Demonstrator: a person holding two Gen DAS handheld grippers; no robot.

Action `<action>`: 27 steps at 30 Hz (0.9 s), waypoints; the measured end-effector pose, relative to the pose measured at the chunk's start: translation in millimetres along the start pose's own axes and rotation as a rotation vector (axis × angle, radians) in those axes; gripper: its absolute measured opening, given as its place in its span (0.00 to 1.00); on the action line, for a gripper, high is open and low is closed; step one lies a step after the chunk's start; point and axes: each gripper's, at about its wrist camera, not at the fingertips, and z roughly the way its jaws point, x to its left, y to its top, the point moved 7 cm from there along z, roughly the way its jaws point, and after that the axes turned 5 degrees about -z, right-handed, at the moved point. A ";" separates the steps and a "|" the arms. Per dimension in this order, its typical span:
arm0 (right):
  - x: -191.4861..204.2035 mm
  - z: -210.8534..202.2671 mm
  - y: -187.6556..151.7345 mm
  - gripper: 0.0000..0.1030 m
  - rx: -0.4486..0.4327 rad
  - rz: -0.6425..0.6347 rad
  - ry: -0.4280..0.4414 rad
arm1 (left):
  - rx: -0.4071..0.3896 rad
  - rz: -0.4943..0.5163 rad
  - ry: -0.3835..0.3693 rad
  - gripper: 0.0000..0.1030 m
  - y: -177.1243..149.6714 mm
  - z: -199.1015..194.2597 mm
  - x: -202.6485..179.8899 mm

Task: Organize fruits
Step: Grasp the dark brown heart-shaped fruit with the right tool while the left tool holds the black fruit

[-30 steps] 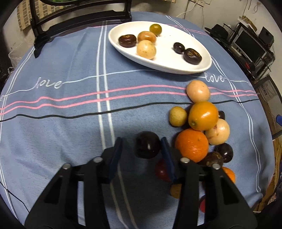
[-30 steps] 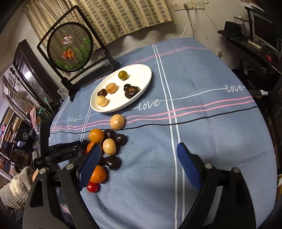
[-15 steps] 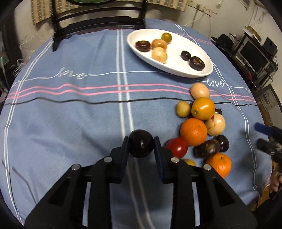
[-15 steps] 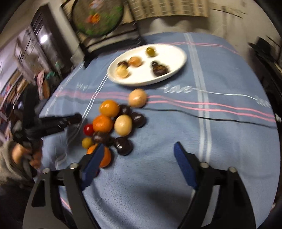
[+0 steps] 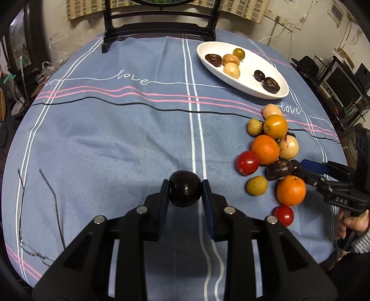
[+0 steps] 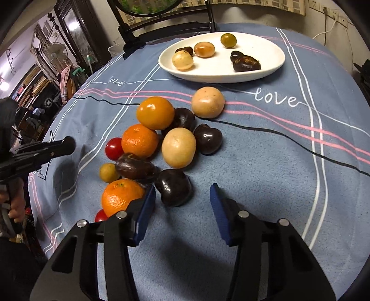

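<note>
My left gripper (image 5: 185,185) is shut on a dark round fruit (image 5: 185,193), held above the blue cloth to the left of the fruit pile. The pile holds oranges (image 5: 265,149), red tomatoes (image 5: 247,162), pale and dark fruits. A white oval plate (image 5: 247,85) at the far right carries several small fruits. In the right wrist view my right gripper (image 6: 182,193) is low at the near edge of the pile. Its jaws are closing around a dark glossy fruit (image 6: 173,189). The left pad is close to the fruit; the right pad stands clear of it.
A pair of thin-framed glasses (image 5: 39,231) lies on the cloth at the near left. A dark chair back (image 5: 159,20) stands behind the table. An orange (image 6: 121,196) sits right beside my right gripper's left finger. The plate (image 6: 219,71) lies beyond the pile.
My left gripper shut on the dark fruit, lifted it and carried it left, away from the pile. My right gripper came down to the pile and its jaws narrowed around a dark fruit.
</note>
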 end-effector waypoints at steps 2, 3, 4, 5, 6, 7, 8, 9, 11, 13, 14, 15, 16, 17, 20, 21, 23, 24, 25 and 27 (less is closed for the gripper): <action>1.6 1.9 1.2 0.48 -0.002 -0.008 0.002 | -0.003 -0.005 0.005 0.27 -2.6 -2.7 2.0; 2.7 2.5 2.7 0.48 -0.002 -0.014 0.002 | -0.004 -0.009 0.009 0.27 -4.5 -4.7 3.7; 3.7 3.2 3.3 0.48 -0.003 -0.020 0.001 | -0.004 -0.011 0.011 0.27 -5.5 -5.5 4.6; 4.4 3.9 4.7 0.47 -0.007 -0.023 0.001 | -0.004 -0.014 0.012 0.27 -6.1 -6.1 5.4; 3.8 4.1 5.5 0.46 -0.007 -0.024 -0.001 | -0.004 -0.018 0.014 0.27 -7.6 -7.3 6.7; 3.6 5.5 6.6 0.45 -0.007 -0.023 -0.001 | -0.004 -0.020 0.016 0.27 -8.7 -8.0 7.3; 3.8 8.3 7.7 0.45 -0.006 -0.018 0.005 | -0.004 -0.021 0.016 0.27 -9.8 -8.4 7.9; 2.7 9.3 8.2 0.45 -0.006 -0.007 0.015 | -0.004 -0.022 0.016 0.27 -11.0 -9.1 8.4; 2.2 11.0 7.9 0.41 -0.002 0.016 0.045 | -0.002 -0.023 0.015 0.27 -12.2 -9.5 8.2; 4.4 10.0 7.6 0.36 0.000 0.010 0.055 | -0.002 -0.022 0.012 0.27 -12.3 -9.4 7.1; 5.5 9.5 7.4 0.33 0.001 0.006 0.056 | -0.001 -0.020 0.009 0.27 -12.5 -9.8 6.2; 5.7 9.4 7.3 0.33 0.003 0.005 0.054 | -0.001 -0.016 0.007 0.27 -12.4 -9.5 5.3; 5.5 9.5 7.3 0.33 0.004 0.006 0.056 | -0.001 -0.014 0.007 0.27 -12.4 -9.5 4.4; 5.3 9.2 7.3 0.32 0.006 0.008 0.057 | -0.001 -0.009 0.005 0.27 -12.5 -9.6 3.3; 7.7 6.6 5.1 0.32 0.005 0.000 0.044 | 0.006 -0.002 -0.001 0.27 -13.1 -8.2 1.3; 8.9 5.4 4.3 0.32 0.004 -0.005 0.036 | 0.008 0.000 -0.003 0.27 -13.3 -7.3 0.8; 8.4 2.1 2.9 0.32 -0.001 -0.003 0.027 | 0.009 0.003 -0.008 0.27 -13.9 -6.6 -1.1; 6.7 -1.5 1.8 0.32 -0.009 0.008 0.023 | 0.009 0.004 -0.013 0.27 -13.9 -6.1 -2.3; 4.1 -5.8 0.5 0.32 -0.016 0.017 0.016 | 0.009 0.005 -0.017 0.27 -13.6 -5.5 -3.7; -1.0 -14.7 -2.8 0.32 -0.032 0.028 -0.005 | 0.007 0.005 -0.024 0.27 -12.6 -4.4 -5.8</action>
